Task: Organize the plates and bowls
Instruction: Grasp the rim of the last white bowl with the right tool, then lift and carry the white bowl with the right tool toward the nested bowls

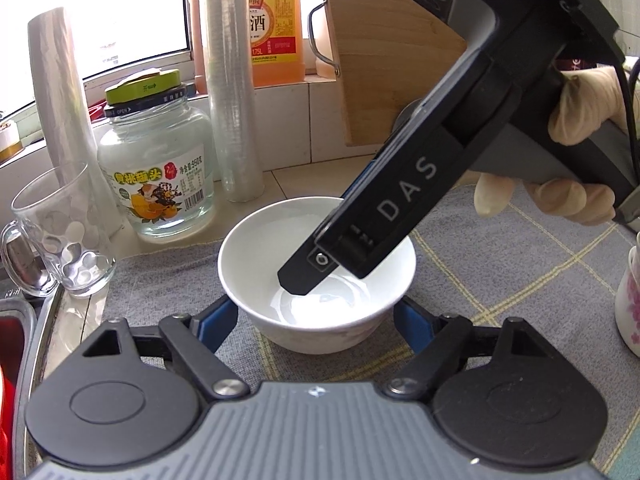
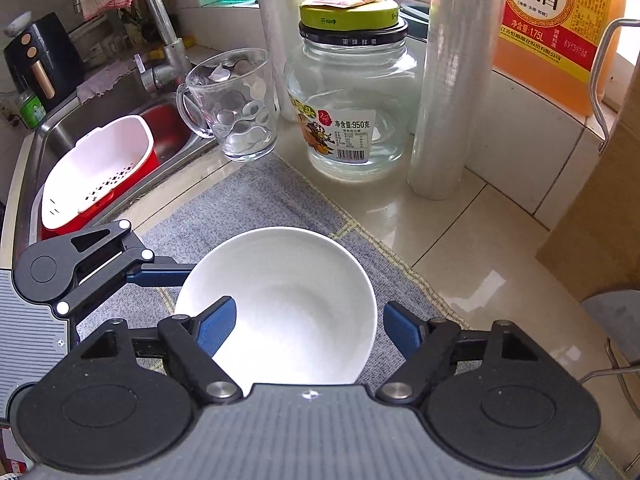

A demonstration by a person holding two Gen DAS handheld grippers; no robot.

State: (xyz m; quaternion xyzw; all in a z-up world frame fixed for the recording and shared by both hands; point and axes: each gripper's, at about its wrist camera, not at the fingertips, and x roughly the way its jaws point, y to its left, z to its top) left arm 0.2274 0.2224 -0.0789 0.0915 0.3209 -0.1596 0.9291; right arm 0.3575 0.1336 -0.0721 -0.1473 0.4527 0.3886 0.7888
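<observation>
The bowl [image 2: 288, 304] looks like glossy white glazed ceramic, smooth inside. Under it lies a grey woven cloth mat [image 2: 256, 196], matt and coarse, with pale yellow stripes. The counter [image 2: 472, 248] is shiny polished tile. The mug [image 2: 236, 104] and jar [image 2: 352, 112] are clear glass, the mug dimpled. The sink [image 2: 60, 132] and tap [image 2: 160, 24] are brushed metal. The colander [image 2: 96, 168] is smooth white plastic. The cutting board [image 1: 384, 56] is pale matt wood.

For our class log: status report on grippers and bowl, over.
Left gripper clamps white ceramic bowl. Right gripper open, one finger inside bowl. Clear glass mug stands apart.
</observation>
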